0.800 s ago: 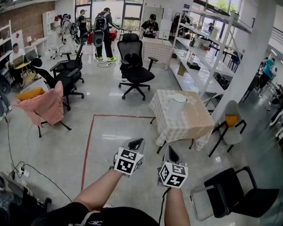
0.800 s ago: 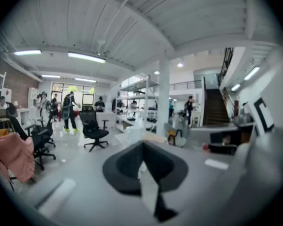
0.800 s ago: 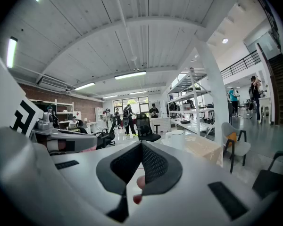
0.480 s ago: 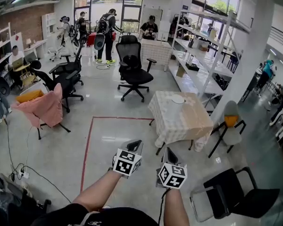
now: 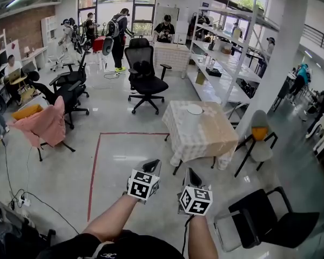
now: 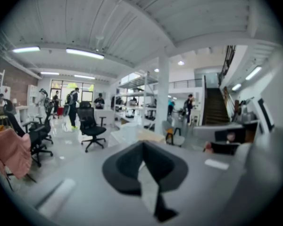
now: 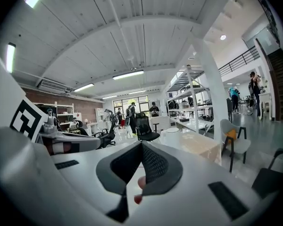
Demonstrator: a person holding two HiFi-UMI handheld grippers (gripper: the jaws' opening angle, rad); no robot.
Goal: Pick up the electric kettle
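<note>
The white electric kettle (image 5: 194,115) stands upright on a small table with a checked cloth (image 5: 205,139), some way ahead of me; nothing is touching it. It also shows as a white cylinder, the kettle (image 7: 171,135), in the right gripper view. My left gripper (image 5: 153,164) and right gripper (image 5: 190,172) are held out side by side over the floor, well short of the table. The left gripper (image 6: 142,145) has its jaws together with nothing between them. The right gripper (image 7: 141,144) is likewise shut and empty.
A black chair (image 5: 270,220) stands close at the right, and a grey chair with an orange cushion (image 5: 258,139) is beside the table. White shelving (image 5: 221,63) and a pillar (image 5: 272,63) are behind. Red tape (image 5: 94,171) marks the floor. Office chairs (image 5: 143,74), cables (image 5: 19,198) and several people are farther off.
The table and kettle have shifted a little left and up in the head view as the view swings. Both grippers keep the same pose, shut and side by side.
</note>
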